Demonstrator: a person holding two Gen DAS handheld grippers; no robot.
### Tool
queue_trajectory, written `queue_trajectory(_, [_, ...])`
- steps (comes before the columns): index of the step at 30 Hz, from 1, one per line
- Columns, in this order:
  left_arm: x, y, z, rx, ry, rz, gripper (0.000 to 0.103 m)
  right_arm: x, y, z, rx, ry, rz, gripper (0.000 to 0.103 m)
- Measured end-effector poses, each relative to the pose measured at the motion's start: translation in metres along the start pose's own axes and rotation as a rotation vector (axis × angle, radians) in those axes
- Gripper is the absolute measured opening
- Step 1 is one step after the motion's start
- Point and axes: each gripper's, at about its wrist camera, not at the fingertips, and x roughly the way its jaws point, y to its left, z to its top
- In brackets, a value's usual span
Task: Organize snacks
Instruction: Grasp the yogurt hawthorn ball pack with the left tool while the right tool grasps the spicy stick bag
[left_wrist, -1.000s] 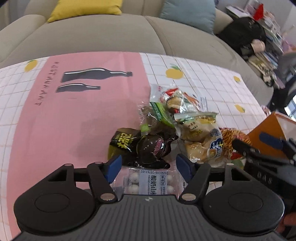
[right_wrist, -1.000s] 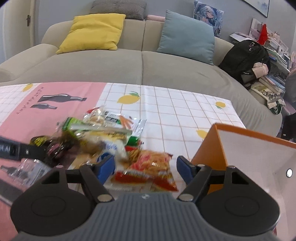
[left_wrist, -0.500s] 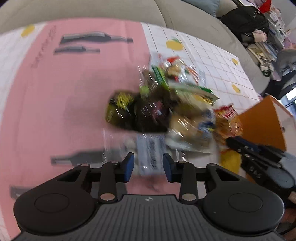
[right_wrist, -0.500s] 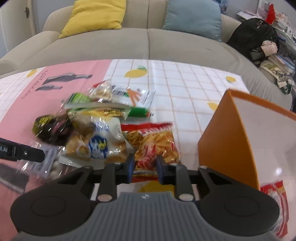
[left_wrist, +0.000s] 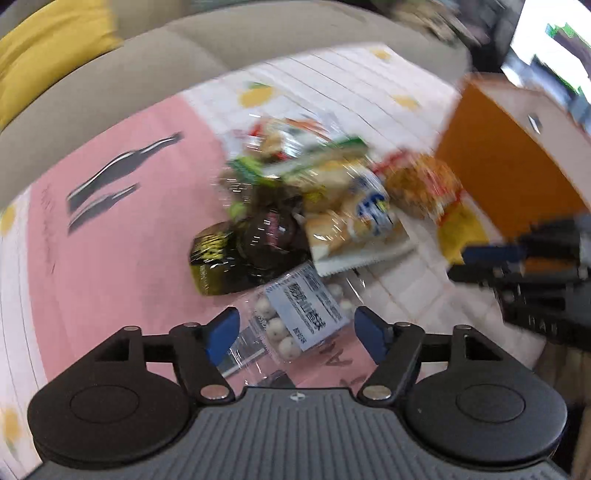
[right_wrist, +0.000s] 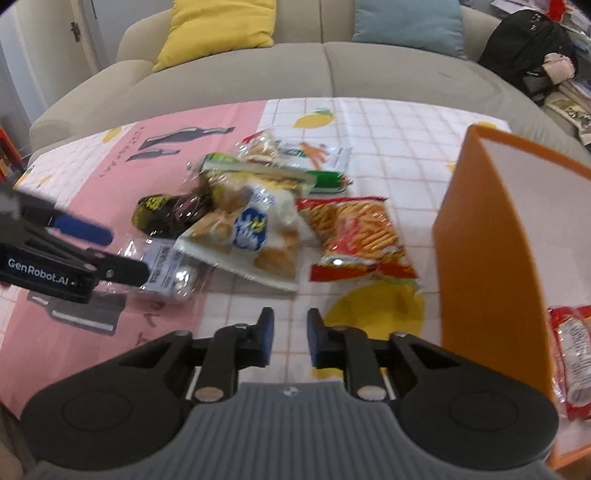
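Several snack packs lie heaped on the pink and white tablecloth (right_wrist: 388, 125). A clear bag of white balls (left_wrist: 299, 314) rests on the cloth between the wide, still opening jaws of my left gripper (left_wrist: 295, 328); the pads do not touch it. In the right wrist view that left gripper (right_wrist: 118, 254) hovers over the same clear bag (right_wrist: 170, 266). My right gripper (right_wrist: 290, 332) has a narrow gap, slowly opening, with nothing in it. Ahead of it lie a red chip bag (right_wrist: 354, 236) and a bread bag (right_wrist: 251, 232).
An orange box (right_wrist: 480, 240) stands at the right with a red packet (right_wrist: 569, 354) inside. Dark wrapped snacks (right_wrist: 162, 214) lie at the heap's left. A grey sofa (right_wrist: 295, 74) with cushions runs behind the table. The left wrist view is motion-blurred.
My left jaws narrowed around the clear bag, then spread wide again while the wrist rolled. My right jaws went from wide to nearly closed and pulled back from the red chip bag.
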Motion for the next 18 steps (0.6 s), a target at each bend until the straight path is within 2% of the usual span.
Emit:
queue_trajectory(3, [0.008, -0.006, 0.003, 0.164, 0.048, -0.022, 0.087, 0.003, 0.001, -0.002, 0.005, -0.005, 0.011, 0.024])
queue_trajectory(4, [0.011, -0.007, 0.003, 0.217, 0.061, -0.024, 0.088, 0.003, 0.0, -0.002, 0.007, -0.009, 0.011, 0.03])
queue_trajectory(8, [0.023, -0.011, 0.008, 0.377, 0.115, 0.008, 0.088, 0.003, -0.007, 0.003, 0.014, -0.033, -0.01, 0.042])
queue_trajectory(11, [0.03, -0.015, 0.012, 0.441, 0.147, -0.009, 0.088, 0.003, -0.011, 0.011, 0.002, -0.085, -0.056, 0.05])
queue_trajectory(15, [0.043, -0.022, 0.015, 0.522, 0.171, -0.006, 0.088, 0.005, -0.012, 0.024, -0.044, -0.143, -0.12, 0.054])
queue_trajectory(18, [0.05, -0.025, 0.016, 0.551, 0.176, -0.004, 0.088, 0.013, -0.018, 0.033, -0.05, -0.155, -0.156, 0.055])
